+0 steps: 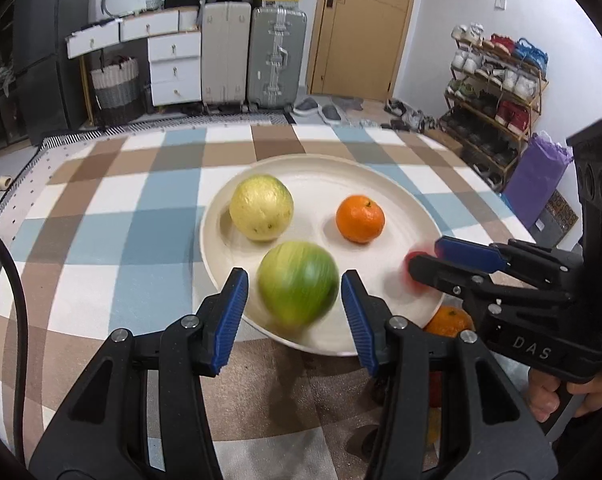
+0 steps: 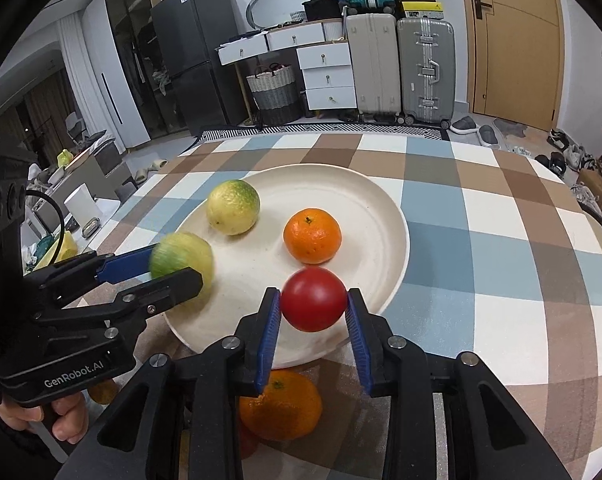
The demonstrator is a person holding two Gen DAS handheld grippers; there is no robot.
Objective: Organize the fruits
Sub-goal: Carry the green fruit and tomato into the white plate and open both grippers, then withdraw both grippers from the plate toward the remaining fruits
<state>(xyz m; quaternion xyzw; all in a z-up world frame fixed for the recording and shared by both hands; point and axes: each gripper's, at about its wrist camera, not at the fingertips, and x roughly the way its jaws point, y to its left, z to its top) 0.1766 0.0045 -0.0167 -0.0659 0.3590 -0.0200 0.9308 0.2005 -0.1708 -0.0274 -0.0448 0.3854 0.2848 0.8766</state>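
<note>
I note a checked blue, brown and white tablecloth (image 2: 481, 240) carrying a round cream plate (image 2: 377, 204). On the plate: a yellow-green citrus fruit (image 2: 233, 207) at ten o'clock and a small orange mandarin (image 2: 312, 235) near centre. My left gripper (image 1: 295, 284) has its fingers spread either side of a blurred green round fruit (image 1: 297, 283) at the plate's seven o'clock edge, gaps visible. My right gripper (image 2: 314, 309) brackets a red tomato-like fruit (image 2: 314, 298) at five o'clock; whether the blue pads (image 2: 269, 334) press it I cannot tell. A second orange mandarin (image 2: 280, 408) lies off the plate, beneath that gripper.
</note>
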